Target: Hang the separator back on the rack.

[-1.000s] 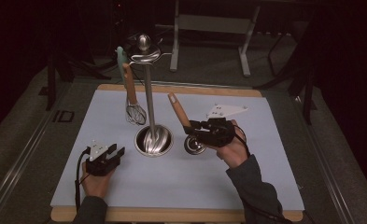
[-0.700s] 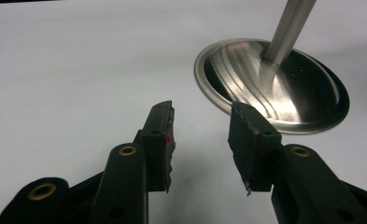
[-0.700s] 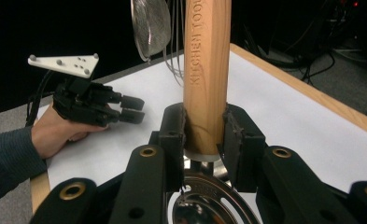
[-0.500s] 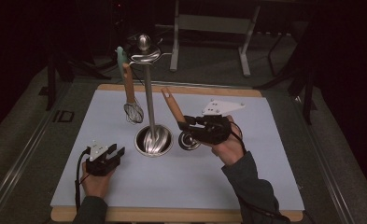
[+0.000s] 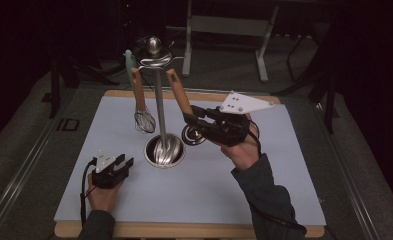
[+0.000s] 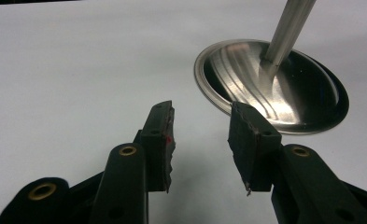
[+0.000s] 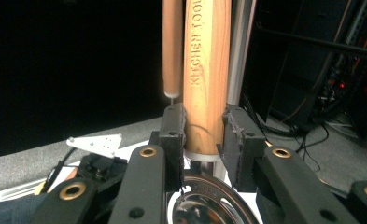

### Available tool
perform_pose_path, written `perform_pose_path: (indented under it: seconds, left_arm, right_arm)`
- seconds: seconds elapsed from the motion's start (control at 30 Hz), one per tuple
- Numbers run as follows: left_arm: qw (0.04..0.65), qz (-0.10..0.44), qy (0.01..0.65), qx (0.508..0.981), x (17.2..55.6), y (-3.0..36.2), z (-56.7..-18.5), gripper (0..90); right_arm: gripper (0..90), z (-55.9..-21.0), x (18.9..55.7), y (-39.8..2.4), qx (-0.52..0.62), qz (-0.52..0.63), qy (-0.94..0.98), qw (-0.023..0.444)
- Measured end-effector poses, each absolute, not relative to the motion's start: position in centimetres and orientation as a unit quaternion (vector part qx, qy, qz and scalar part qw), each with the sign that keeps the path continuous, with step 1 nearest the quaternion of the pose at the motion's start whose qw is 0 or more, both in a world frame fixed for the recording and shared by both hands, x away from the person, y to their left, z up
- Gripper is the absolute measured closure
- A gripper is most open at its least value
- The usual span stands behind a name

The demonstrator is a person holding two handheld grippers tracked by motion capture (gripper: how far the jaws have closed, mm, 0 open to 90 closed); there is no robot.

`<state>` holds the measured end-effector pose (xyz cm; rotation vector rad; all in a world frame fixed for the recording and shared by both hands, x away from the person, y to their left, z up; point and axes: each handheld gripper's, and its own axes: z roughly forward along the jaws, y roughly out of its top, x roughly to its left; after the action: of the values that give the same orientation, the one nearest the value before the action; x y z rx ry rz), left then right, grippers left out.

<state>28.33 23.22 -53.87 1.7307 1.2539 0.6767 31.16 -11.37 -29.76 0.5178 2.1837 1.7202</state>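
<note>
While right gripper (image 5: pixel 190 119) clamps wooden handle (image 7: pixel 206 70) of utensil, black pads squeeze smooth round shaft just above its metal collar; engraved lettering runs along grain. Utensil's round steel head (image 5: pixel 193 135) hangs beside polished rack base (image 5: pixel 165 150), handle leaning toward chrome pole (image 5: pixel 159 105). Wire whisk (image 5: pixel 144 121) hangs from rack top. Left gripper (image 6: pixel 201 135) rests on pale matte mat (image 5: pixel 134 200), jaws apart, empty.
</note>
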Motion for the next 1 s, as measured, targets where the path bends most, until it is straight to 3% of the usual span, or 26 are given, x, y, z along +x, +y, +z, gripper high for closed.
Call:
perform_pose_path:
  seconds: [0.37, 0.53, 1.0]
  left_arm:
    - [0.434, 0.271, 0.503, 0.696, 28.3, 23.2, -53.9, 60.6]
    - [0.435, 0.271, 0.503, 0.696, 28.3, 23.3, -53.9, 60.6]
    - [0.435, 0.272, 0.503, 0.696, 28.3, 23.2, -53.9, 60.5]
  right_arm:
    - [70.6, -30.1, 33.1, -9.2, 0.194, 0.584, 0.774, 0.151]
    - [59.9, -31.0, 34.0, -9.1, 0.210, 0.585, 0.771, 0.139]
    - [54.7, -33.0, 34.3, -11.2, 0.234, 0.503, 0.817, 0.159]
